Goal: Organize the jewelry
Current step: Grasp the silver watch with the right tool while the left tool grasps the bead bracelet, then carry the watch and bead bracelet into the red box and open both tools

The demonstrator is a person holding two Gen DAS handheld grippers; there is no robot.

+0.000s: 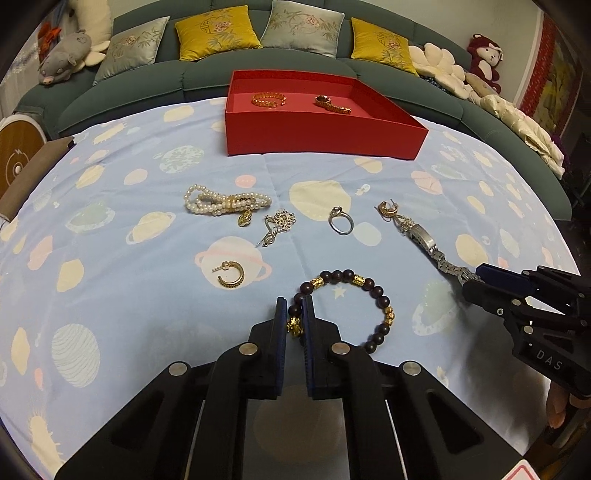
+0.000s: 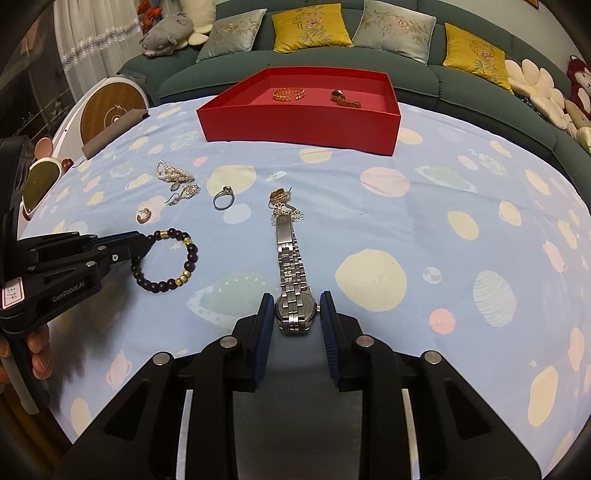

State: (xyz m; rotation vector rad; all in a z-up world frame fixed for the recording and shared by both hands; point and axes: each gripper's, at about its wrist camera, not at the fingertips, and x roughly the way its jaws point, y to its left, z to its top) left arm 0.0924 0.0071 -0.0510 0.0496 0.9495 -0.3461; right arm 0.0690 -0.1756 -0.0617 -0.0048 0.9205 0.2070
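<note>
My left gripper [image 1: 294, 308] is shut on the near-left side of a dark bead bracelet with gold beads [image 1: 354, 280], which lies on the cloth; it also shows in the right wrist view [image 2: 181, 258]. My right gripper [image 2: 294, 308] is open, its pads on either side of the near end of a silver watch [image 2: 290, 258] without touching it. The watch also shows in the left wrist view [image 1: 424, 236]. A red box [image 1: 317, 129] at the back holds a gold bracelet [image 1: 269, 99] and a gold watch [image 1: 330, 103].
On the planet-print cloth [image 1: 147, 295] lie a pearl bracelet [image 1: 221, 201], a silver ring [image 1: 340, 220], a gold hoop earring [image 1: 231, 275], a silver earring [image 1: 277, 225] and a gold earring [image 1: 386, 210]. A sofa with cushions [image 1: 214, 33] stands behind.
</note>
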